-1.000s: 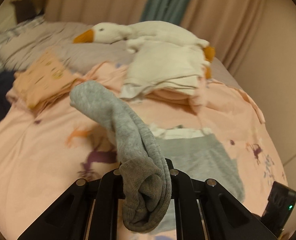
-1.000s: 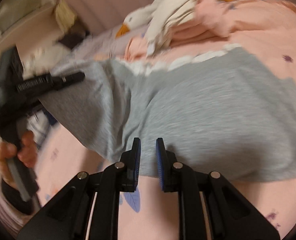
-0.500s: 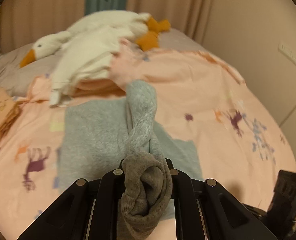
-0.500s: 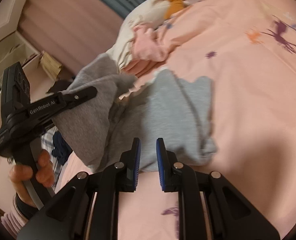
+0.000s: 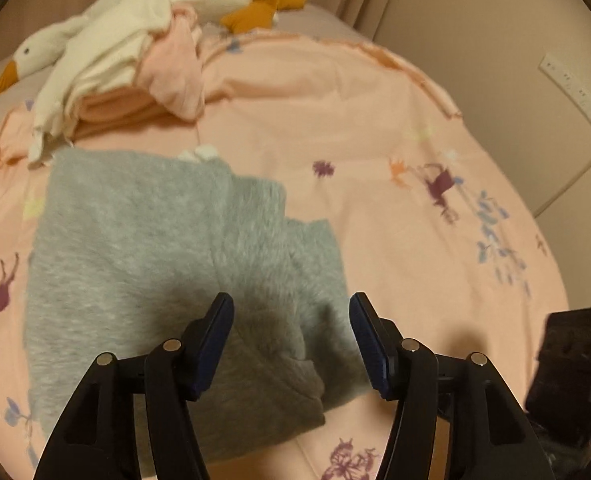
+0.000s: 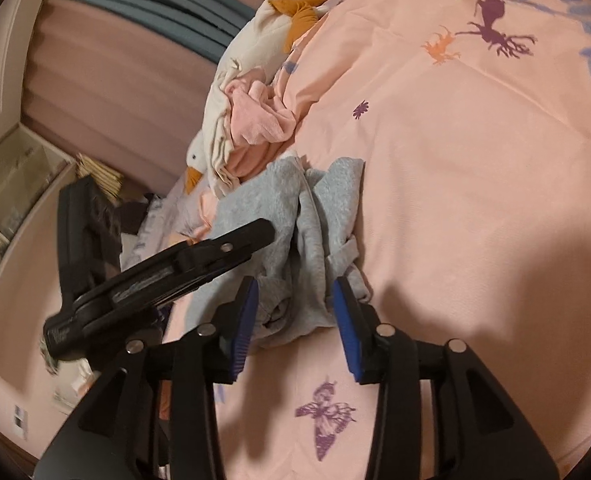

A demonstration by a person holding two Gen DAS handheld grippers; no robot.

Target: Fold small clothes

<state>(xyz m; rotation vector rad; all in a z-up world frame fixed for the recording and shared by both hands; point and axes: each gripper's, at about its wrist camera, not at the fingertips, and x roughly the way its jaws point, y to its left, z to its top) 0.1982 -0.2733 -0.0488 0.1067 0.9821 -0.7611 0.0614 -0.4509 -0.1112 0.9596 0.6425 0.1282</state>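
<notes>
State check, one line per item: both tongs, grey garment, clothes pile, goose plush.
left tongs: open, empty, above the grey garment
right tongs: open, empty, at the garment's near edge
grey garment: lying on the bedspread, partly folded, bunched
clothes pile: heaped, unfolded
goose plush: lying down, partly under the pile

The right gripper (image 6: pixel 293 312) stands spread at the bottom centre, its jaws flanking the crumpled grey garment (image 6: pixel 295 236) on the pink bedspread (image 6: pixel 475 184). The left gripper (image 6: pixel 163 272) reaches in from the left, over the garment's edge.
</notes>
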